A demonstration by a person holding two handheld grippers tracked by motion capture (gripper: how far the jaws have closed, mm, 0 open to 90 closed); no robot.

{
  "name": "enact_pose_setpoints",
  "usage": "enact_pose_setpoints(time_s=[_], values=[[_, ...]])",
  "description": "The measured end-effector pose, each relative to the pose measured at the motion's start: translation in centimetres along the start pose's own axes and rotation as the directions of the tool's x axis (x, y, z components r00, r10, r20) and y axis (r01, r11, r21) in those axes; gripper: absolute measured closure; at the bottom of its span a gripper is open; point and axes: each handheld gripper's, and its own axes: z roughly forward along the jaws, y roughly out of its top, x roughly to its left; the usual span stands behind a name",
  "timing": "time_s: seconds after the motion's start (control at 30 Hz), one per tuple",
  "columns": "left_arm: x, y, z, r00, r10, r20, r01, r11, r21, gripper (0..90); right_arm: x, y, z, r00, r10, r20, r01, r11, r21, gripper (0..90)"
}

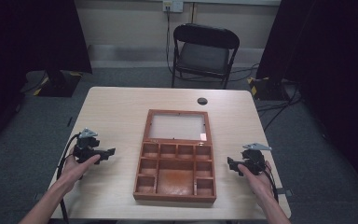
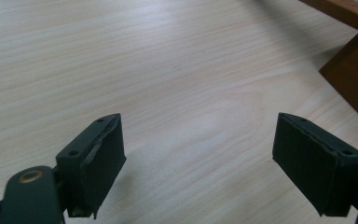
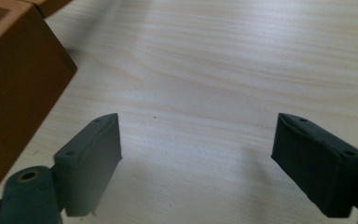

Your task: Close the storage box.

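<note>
A brown wooden box (image 1: 175, 175) with several empty compartments lies open at the table's middle, its glass-paned lid (image 1: 177, 126) folded back flat behind it. My left gripper (image 1: 106, 152) rests on the table to the box's left, held by a hand, jaws wide apart over bare wood (image 2: 198, 158). A corner of the box (image 2: 354, 79) shows at the right edge of the left gripper view. My right gripper (image 1: 230, 164) rests to the box's right, also open with nothing between its jaws (image 3: 196, 158). The box's side wall (image 3: 14, 88) stands close at the left of the right gripper view.
The light wooden table (image 1: 116, 107) has a round cable hole (image 1: 202, 101) near its far edge. A black folding chair (image 1: 204, 53) stands behind the table. Dark curtains hang at both sides, and cables lie on the grey carpet.
</note>
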Motion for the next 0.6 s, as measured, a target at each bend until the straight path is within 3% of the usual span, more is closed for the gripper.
enact_pose_setpoints(time_s=[0.1,0.17,0.23,0.37,0.47,0.57,0.6], values=[[-0.3,0.3,0.1,0.9994,0.013,-0.032,-0.014,0.9999,-0.009,17.2,0.5,0.3,-0.1,0.9984,-0.049,0.027,0.049,0.999,0.009,14.6],[-0.5,0.5,0.3,0.9996,0.019,-0.023,-0.019,0.9997,-0.014,18.0,0.7,0.7,0.0,0.9985,-0.054,0.003,0.054,0.998,0.008,14.7],[-0.6,1.1,0.4,0.9992,0.039,-0.006,-0.039,0.9992,0.013,17.6,0.9,1.1,-0.1,0.9978,-0.066,-0.009,0.066,0.998,0.005,14.7],[-1.4,2.1,0.4,0.9986,0.048,-0.023,-0.049,0.9977,-0.046,18.4,1.0,2.3,-0.1,0.9986,-0.035,-0.039,0.035,0.999,-0.003,14.6],[-1.9,2.8,0.7,0.9930,0.114,-0.028,-0.114,0.9934,0.002,18.4,1.2,3.2,0.1,0.9955,-0.002,-0.095,0.004,1.000,0.017,14.6],[-2.2,3.5,0.8,0.9959,0.085,-0.033,-0.086,0.9945,-0.059,19.0,1.5,4.4,0.1,0.9950,0.018,-0.098,-0.015,0.999,0.033,14.4],[-2.3,3.9,1.0,0.9964,0.083,-0.016,-0.084,0.9951,-0.052,19.5,1.7,4.7,0.1,0.9941,0.021,-0.107,-0.018,1.000,0.026,14.4]])
